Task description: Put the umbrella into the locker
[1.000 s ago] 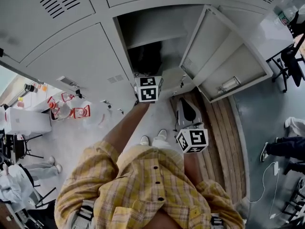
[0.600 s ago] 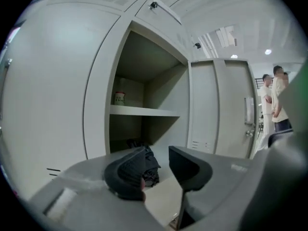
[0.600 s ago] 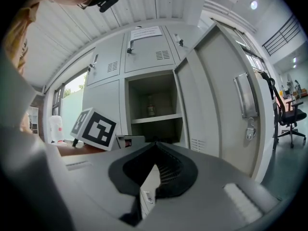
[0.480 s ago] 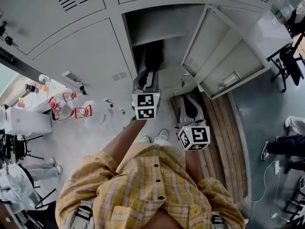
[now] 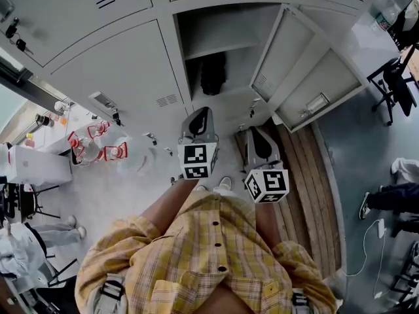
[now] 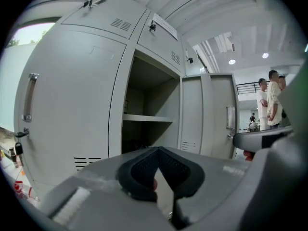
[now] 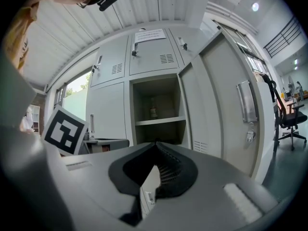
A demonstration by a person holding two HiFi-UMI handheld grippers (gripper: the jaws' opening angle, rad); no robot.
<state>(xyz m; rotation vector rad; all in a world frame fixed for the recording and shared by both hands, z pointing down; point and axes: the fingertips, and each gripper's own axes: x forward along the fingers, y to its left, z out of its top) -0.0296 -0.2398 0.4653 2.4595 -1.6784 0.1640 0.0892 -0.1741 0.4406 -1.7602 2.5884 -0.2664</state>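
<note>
From the head view, the locker (image 5: 226, 28) stood with its door (image 5: 308, 77) swung wide to the right; the umbrella (image 5: 213, 74), a dark folded shape, sat upright inside the lower part, under the shelf (image 5: 219, 48), touched by neither gripper; the left gripper (image 5: 200, 114) pointed toward the opening from just in front of it, and the right gripper (image 5: 256, 144) hung beside it, nearer the door; a yellow checked shirt (image 5: 209, 254) filled the bottom of the frame.

From the left gripper view, the jaws had just been closing and were pressed together at the tips, with nothing between them; beyond them the locker (image 6: 144, 95) gaped, its lower part too dark to make out the umbrella; people (image 6: 269, 102) stood far off at the right.

From the right gripper view, the jaws met at the tips and were empty; the locker (image 7: 156, 107) lay straight ahead, the door (image 7: 226, 100) to its right, an office chair (image 7: 288, 119) beyond.
</note>
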